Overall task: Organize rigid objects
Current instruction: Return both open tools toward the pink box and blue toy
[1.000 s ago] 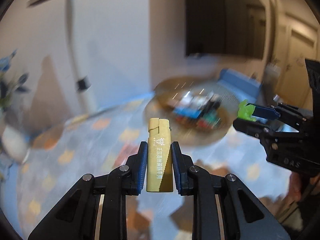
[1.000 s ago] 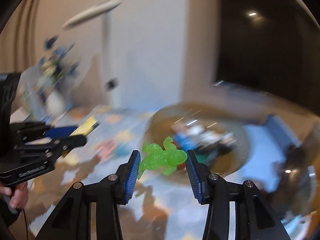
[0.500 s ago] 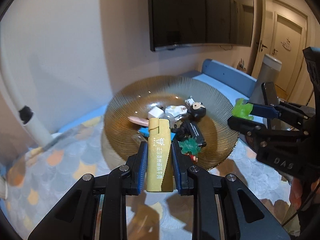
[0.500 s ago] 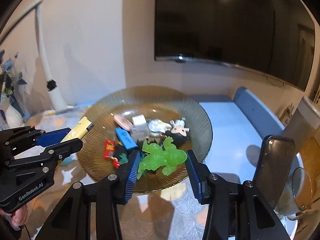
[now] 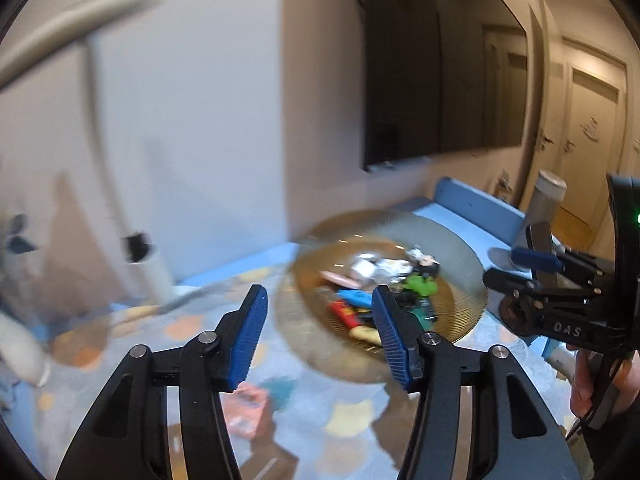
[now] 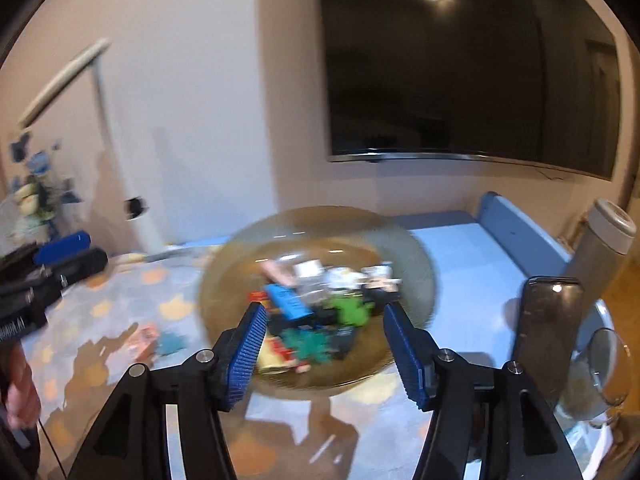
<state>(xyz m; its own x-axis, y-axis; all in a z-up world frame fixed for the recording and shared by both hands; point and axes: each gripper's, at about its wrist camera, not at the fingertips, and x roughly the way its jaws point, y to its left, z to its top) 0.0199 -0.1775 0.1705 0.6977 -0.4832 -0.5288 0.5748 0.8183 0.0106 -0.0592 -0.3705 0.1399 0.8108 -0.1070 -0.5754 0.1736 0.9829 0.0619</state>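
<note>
Two tongs, left tongs [image 5: 318, 330] and right tongs [image 6: 324, 350], both released and empty near the loaded glass bowl [image 6: 416, 256]; next: fetch counter [image 6: 132, 304] leftovers.

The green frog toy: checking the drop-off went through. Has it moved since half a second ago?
Yes. It has left the right gripper, whose jaws now stand open and empty, and lies among the items in the amber glass bowl, as the green frog toy.

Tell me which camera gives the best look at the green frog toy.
The left wrist view: the green frog toy lies in the amber glass dish, unobstructed and fairly distinct. In the right wrist view the frog is a motion-blurred green smear among the other items.
</note>
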